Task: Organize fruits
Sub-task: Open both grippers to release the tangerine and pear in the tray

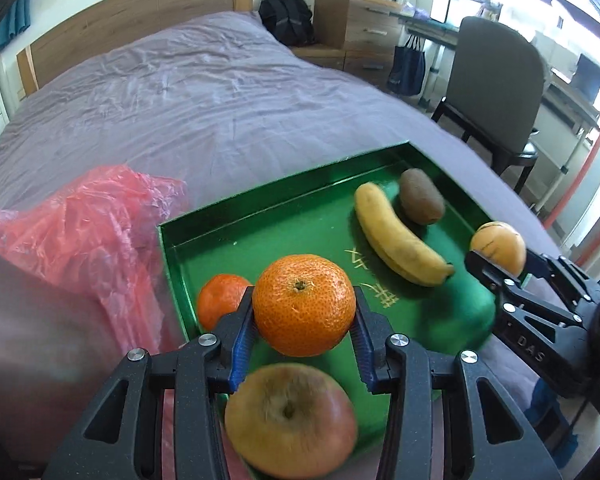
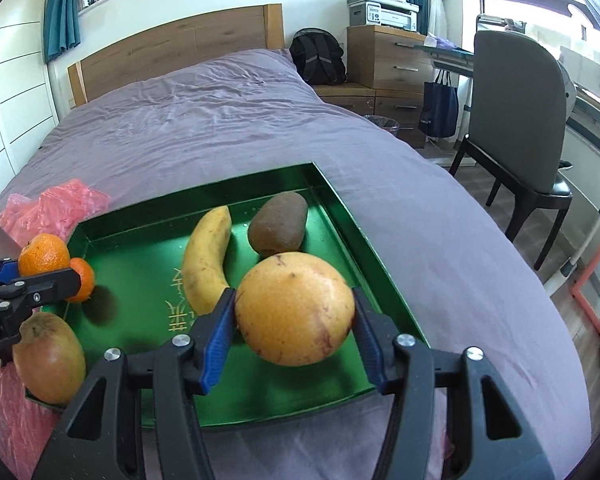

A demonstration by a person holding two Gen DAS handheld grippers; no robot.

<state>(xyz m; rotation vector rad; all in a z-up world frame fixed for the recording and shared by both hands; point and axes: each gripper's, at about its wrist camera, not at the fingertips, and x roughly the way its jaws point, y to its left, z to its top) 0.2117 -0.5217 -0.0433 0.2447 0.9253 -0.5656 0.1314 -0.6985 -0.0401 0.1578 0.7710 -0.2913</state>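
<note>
Your left claw (image 1: pixel 304 312) is pinching the large, round, pebbly-skinned orange (image 1: pixel 303 305) across its widest part, blue pads on either side, and the fruit hangs above the near left area of the shiny green rectangular tray (image 1: pixel 260 216) that lies on the purple-sheeted bed (image 1: pixel 220 112). Your right claw (image 2: pixel 296 312) is clamped the same way on the smooth, round yellow-orange fruit (image 2: pixel 295 308), held over the near right part of the tray.

Both fruits look firm and fairly weighty, with rounded sides that give the pads only a narrow contact band. Keep the grip at the equator; a hold nearer the top or bottom would probably let them squirt out. The orange's dimpled rind should give some friction, while the yellow-orange fruit's glossy skin looks the more slippery of the two.

In the tray already: a small round tangerine (image 1: pixel 220 300) at the left wall, a reddish-brown apple (image 1: pixel 290 420) at the near edge, a curved yellow banana (image 2: pixel 208 260) in the middle and a fuzzy brown oval kiwi (image 2: pixel 278 224) at the far right. The banana and kiwi will likely bruise if something heavy lands on them, so lower into bare green floor. The bed is soft, so the tray may tilt and round fruit may roll. A crumpled pink plastic bag (image 1: pixel 84 224) lies just left of the tray.
</note>
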